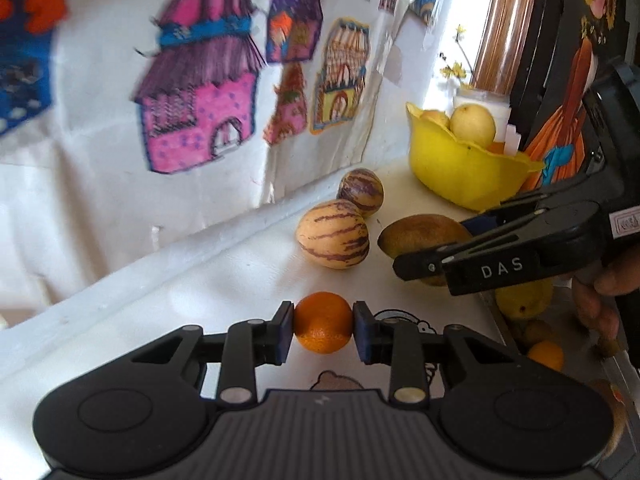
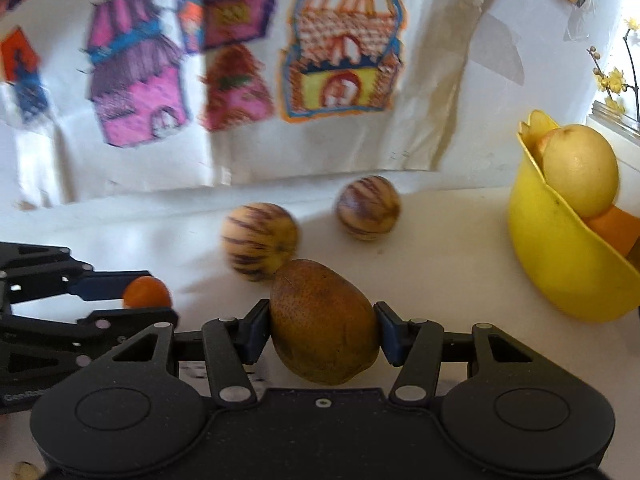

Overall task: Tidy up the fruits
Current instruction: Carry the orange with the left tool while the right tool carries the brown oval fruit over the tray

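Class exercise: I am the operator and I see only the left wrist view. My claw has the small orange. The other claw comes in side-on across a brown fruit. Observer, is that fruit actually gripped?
Observer: Yes. In the right wrist view the right claw has a pad on each side of the brown fruit.
Operator: What is inside the yellow bowl?
Observer: The right view looks into the yellow bowl: a pale yellow fruit sits on an orange one.
Operator: Is my own orange secure?
Observer: Seen from the side, the small orange sits between the left claw's fingers.
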Action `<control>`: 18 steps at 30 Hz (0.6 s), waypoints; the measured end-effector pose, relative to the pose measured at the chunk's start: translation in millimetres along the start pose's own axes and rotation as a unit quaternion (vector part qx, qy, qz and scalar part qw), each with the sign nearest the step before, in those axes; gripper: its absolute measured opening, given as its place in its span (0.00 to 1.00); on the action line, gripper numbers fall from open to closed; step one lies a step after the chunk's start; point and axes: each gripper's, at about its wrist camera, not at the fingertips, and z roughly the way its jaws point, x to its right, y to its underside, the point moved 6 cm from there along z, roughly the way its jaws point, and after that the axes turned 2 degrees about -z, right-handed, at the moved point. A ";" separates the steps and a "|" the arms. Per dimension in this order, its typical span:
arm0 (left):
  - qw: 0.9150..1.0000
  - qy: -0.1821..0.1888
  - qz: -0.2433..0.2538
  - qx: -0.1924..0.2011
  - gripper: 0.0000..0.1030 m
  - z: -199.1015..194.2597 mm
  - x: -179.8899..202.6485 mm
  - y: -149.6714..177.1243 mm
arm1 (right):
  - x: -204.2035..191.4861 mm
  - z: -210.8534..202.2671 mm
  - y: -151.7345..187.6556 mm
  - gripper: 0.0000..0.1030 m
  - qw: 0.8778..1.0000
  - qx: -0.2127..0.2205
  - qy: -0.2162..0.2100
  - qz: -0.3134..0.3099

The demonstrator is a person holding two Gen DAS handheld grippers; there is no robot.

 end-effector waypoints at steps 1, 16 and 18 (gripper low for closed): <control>1.000 -0.002 0.001 0.004 0.33 -5.1 -1.5 0.4 | -5.1 -3.8 0.6 0.55 1.000 0.003 -0.006 0.005; 0.999 -0.010 -0.009 0.044 0.33 -69.6 -3.0 22.9 | -52.6 -65.6 35.3 0.55 0.997 0.046 -0.040 0.054; 0.999 -0.009 -0.006 0.049 0.33 -77.1 2.6 28.5 | -49.9 -79.3 46.3 0.55 0.995 0.059 -0.044 0.074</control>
